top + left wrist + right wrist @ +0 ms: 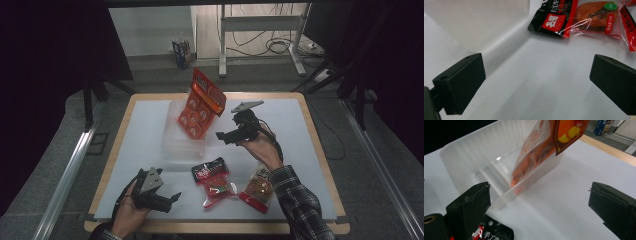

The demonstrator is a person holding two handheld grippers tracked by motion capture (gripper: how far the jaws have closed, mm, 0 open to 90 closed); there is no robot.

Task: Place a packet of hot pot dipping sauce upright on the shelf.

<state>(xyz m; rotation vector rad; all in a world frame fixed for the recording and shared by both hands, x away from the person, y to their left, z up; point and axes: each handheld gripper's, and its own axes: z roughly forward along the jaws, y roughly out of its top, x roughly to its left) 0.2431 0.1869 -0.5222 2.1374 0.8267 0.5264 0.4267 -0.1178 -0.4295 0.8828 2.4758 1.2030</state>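
An orange snack packet [201, 103] stands tilted in a clear plastic bin [172, 142] at the table's middle, its top poking well above the rim. In the right gripper view the orange packet [541, 150] leans against the bin's [469, 157] near wall. My right gripper [223, 137] hovers just right of the bin, open and holding nothing [540, 195]. My left gripper [172, 201] rests low at the front left, open and holding nothing [537, 72]. It faces a black-and-red packet [556, 20] lying flat.
The black-and-red packet [213, 181] and a second clear packet with orange contents [257, 191] lie at the table's front, right of my left gripper. The white table cover [145, 125] has a wooden edge around it. A metal stand [260, 30] and cables sit beyond the table.
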